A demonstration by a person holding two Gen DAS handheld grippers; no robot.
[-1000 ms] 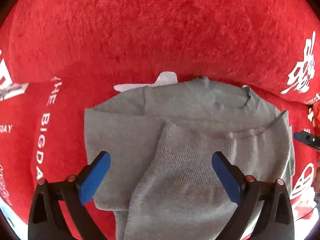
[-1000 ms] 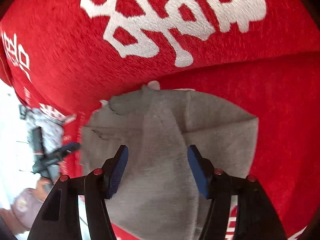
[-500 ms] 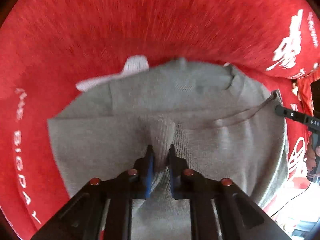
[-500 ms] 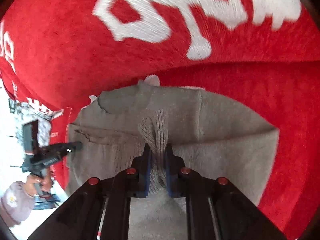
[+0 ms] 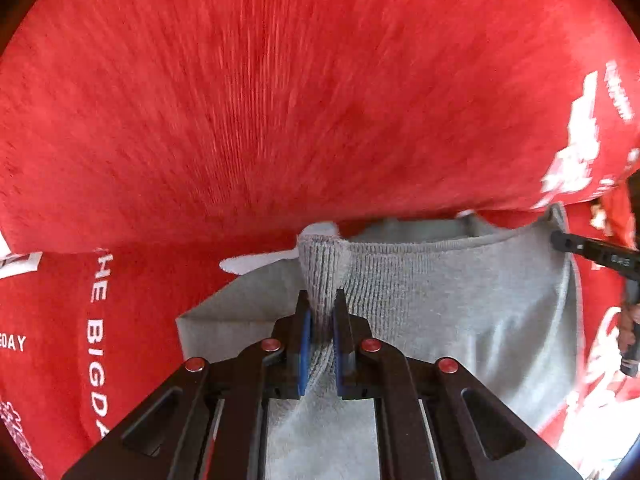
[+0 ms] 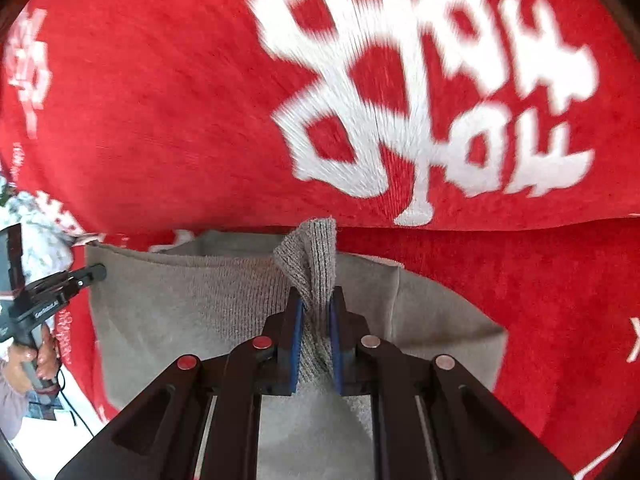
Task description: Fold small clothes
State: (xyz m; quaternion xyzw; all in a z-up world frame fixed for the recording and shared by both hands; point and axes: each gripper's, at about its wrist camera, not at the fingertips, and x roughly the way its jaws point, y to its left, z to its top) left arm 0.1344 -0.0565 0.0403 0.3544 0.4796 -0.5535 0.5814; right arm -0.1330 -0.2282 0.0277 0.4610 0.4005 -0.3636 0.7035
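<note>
**Inspector:** Left hand-held gripper [image 5: 320, 316] — jaws clamped on a pinch of ribbed grey knit. Right hand-held gripper [image 6: 314, 312] — likewise clamped on a bunched ribbed edge. Both pinches stand raised above the cloth.

**Clerk:** And the garment itself?

**Inspector:** The grey sweater [image 5: 460, 312] lies on a red printed cloth [image 5: 280, 100], partly folded, its near part lifted toward the far edge.

**Clerk:** Risks?

**Inspector:** In my judgement, uneven travel between the two hands could skew the fold; a thin pinch may slip free, or drag the lower layer along and rumple it.

**Clerk:** Count?

**Inspector:** Two grippers, one sweater, one red cloth — and a person's hand [image 6: 36, 354] holding the left tool.
</note>
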